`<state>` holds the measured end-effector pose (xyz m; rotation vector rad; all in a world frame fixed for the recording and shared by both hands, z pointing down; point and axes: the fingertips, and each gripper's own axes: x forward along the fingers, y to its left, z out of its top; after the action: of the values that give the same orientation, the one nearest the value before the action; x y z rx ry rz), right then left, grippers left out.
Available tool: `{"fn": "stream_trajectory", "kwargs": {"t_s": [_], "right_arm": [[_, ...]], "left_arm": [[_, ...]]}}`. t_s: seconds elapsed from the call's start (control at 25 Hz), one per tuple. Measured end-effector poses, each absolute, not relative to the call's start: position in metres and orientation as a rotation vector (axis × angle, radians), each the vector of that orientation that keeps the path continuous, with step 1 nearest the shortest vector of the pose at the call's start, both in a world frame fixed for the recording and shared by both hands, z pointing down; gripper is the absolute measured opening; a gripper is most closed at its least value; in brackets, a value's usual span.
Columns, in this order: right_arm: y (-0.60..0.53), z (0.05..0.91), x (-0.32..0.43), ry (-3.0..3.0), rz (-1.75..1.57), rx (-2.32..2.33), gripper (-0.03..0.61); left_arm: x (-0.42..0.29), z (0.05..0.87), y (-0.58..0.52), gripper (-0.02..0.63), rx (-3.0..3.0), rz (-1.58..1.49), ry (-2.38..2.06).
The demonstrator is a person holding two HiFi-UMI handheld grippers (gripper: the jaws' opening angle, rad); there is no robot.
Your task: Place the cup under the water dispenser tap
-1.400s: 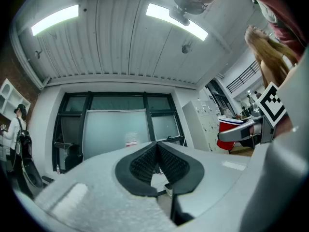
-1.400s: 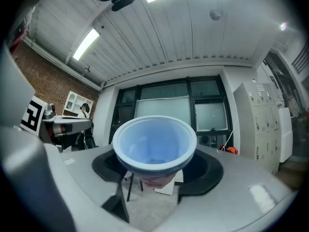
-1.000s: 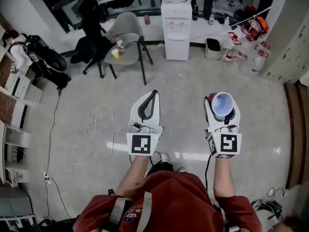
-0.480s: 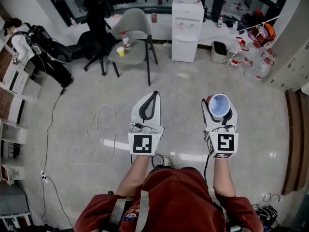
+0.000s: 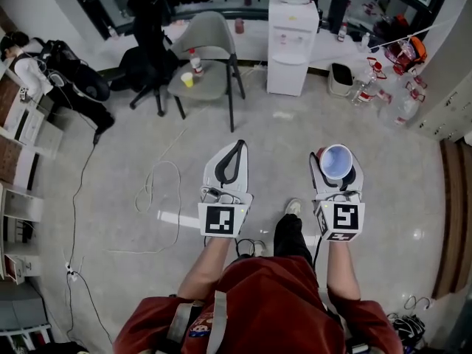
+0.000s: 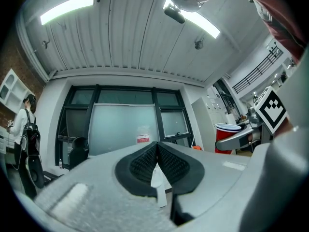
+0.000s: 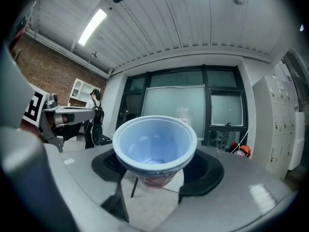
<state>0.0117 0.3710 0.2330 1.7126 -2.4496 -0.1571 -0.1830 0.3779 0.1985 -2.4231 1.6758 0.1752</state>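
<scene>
The right tool point(image 5: 338, 157) is clamped on the sides of the cup point(image 7: 155, 144), which sits upright with its mouth up and looks empty. The left tool point(image 5: 237, 146) has its jaws together on nothing. The water dispenser point(image 5: 292, 46) stands well apart across the open floor, beside a grey chair point(image 5: 210, 50). I'd call this the carrying step. Next the cup must be brought level to the dispenser's front and set under the tap, which is too small to make out from here.
</scene>
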Motion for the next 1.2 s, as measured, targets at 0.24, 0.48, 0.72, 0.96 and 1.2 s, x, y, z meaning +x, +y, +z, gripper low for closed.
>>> {"fn": "stream_trajectory", "kwargs": {"t_s": [0.24, 0.48, 0.72, 0.96, 1.2], "right_arm": [[0.327, 0.247, 0.02, -2.452, -0.127, 1.725, 0.302], [0.261, 0.26, 0.046, -2.451, -0.082, 1.735, 0.302], [0.189, 0.268, 0.079, -2.451, -0.027, 1.726, 0.302], [0.116, 0.27, 0.111, -2.444, 0.008, 1.73, 0.302], [0.049, 0.272, 0.142, -2.435, 0.03, 1.741, 0.302]], "left_arm": [[-0.177, 0.21, 0.337, 0.0, -2.431, 0.146, 1.687], [-0.15, 0.217, 0.271, 0.0, -2.431, 0.123, 1.687], [-0.12, 0.216, 0.198, 0.0, -2.426, 0.103, 1.704], [-0.089, 0.218, 0.119, 0.0, -2.449, 0.078, 1.706], [-0.049, 0.222, 0.05, 0.0, -2.495, 0.072, 1.682]]}}
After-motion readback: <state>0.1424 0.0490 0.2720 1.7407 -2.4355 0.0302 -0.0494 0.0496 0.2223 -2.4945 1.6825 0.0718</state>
